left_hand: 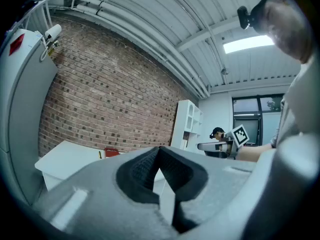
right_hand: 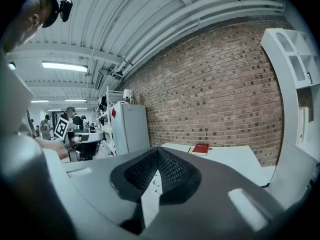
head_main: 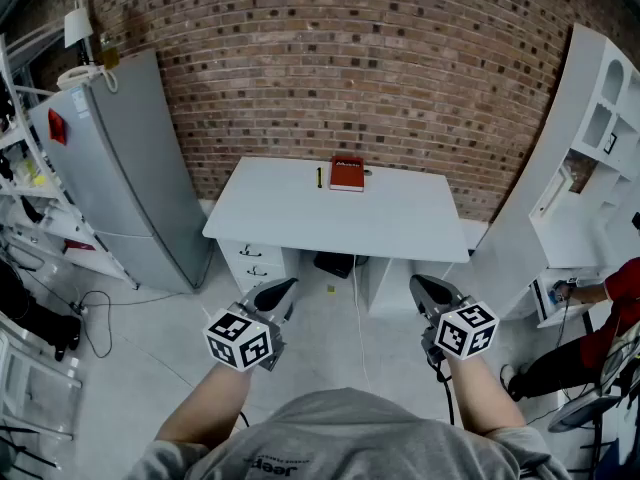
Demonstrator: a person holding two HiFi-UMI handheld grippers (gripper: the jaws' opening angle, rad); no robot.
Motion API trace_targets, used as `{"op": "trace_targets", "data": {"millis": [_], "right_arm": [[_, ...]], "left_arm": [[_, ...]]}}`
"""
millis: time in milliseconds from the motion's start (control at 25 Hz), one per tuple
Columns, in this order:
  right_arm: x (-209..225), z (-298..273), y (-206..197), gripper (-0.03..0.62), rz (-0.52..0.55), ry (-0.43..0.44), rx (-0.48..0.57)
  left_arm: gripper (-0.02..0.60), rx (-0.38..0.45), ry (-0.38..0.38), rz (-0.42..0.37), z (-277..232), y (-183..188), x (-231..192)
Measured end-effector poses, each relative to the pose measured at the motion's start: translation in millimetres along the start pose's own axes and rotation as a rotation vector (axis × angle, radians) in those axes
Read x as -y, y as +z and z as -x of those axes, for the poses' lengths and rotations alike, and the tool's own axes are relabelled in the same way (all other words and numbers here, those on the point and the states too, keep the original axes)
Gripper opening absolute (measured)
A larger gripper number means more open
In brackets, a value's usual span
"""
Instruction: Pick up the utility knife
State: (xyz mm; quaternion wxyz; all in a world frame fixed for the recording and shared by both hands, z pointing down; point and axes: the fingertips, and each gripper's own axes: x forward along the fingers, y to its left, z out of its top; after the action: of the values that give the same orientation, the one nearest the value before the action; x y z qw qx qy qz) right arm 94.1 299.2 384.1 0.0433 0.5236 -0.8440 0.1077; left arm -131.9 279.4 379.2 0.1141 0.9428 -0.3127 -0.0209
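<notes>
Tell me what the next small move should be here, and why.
Probably step closer to the white desk. The slim object that looks like the utility knife lies near its far edge, just left of the red book, while the left gripper and right gripper are both shut, empty and well short of the desk.

text: "Jeep", upside down | on: shirt | red book cover: illegible
</notes>
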Motion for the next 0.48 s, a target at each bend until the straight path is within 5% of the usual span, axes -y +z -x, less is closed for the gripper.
{"op": "trace_targets", "data": {"millis": [480], "right_arm": [[5.2,-0.3,4.3,0.008,0.005,0.013,-0.005]], "left_arm": [[-0.002,-0.003,0.005,-0.002,-5.4,-0.5,6.5]]}}
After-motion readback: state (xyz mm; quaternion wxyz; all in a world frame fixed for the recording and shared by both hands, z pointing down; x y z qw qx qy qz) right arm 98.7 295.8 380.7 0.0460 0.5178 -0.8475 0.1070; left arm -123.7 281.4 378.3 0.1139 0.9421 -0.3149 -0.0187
